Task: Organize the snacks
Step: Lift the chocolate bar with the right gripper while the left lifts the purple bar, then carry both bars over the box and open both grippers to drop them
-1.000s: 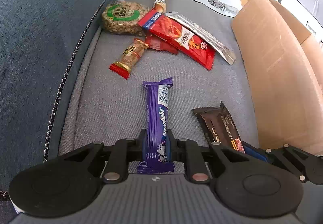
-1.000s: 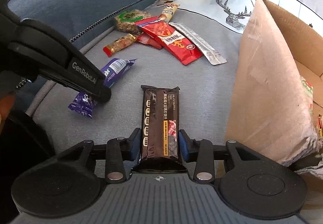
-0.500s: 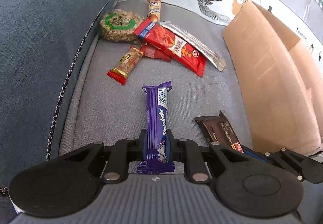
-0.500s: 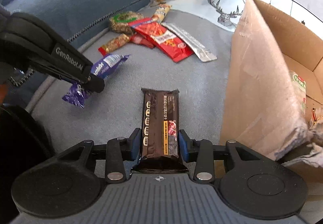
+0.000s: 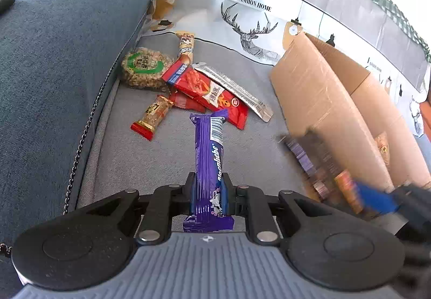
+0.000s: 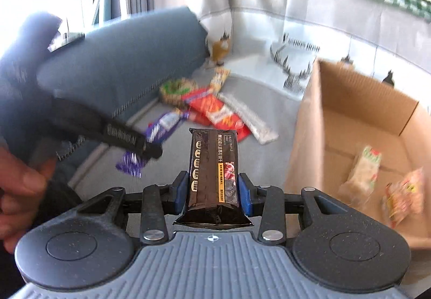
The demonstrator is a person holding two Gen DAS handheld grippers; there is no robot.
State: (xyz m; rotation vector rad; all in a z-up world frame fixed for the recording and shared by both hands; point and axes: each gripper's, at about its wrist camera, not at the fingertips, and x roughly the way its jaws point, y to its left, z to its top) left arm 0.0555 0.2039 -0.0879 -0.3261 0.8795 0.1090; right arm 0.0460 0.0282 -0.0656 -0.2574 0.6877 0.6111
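Note:
My left gripper (image 5: pixel 208 187) is shut on a purple snack bar (image 5: pixel 208 153) and holds it above the grey sofa seat (image 5: pixel 140 161). My right gripper (image 6: pixel 212 187) is shut on a dark brown snack bar (image 6: pixel 214 164), lifted near the open cardboard box (image 6: pixel 304 137). The right gripper and its bar show blurred at the right of the left wrist view (image 5: pixel 323 164). The left gripper with the purple bar shows in the right wrist view (image 6: pixel 150 137). A pile of loose snacks lies at the back of the seat: a nut pack (image 5: pixel 145 67), a red pack (image 5: pixel 210 91), a silver strip (image 5: pixel 237 89), a small nut bar (image 5: pixel 155 116).
The cardboard box (image 5: pixel 323 99) stands on the right of the seat, with a few snack packs inside (image 6: pixel 363 172). The blue sofa back (image 5: pixel 54 56) rises on the left. A deer-print cloth (image 5: pixel 250 27) covers the far end.
Both grippers have lifted their bars off the seat. The right gripper has risen and the box's inside has come into its view. The loose pile has not moved.

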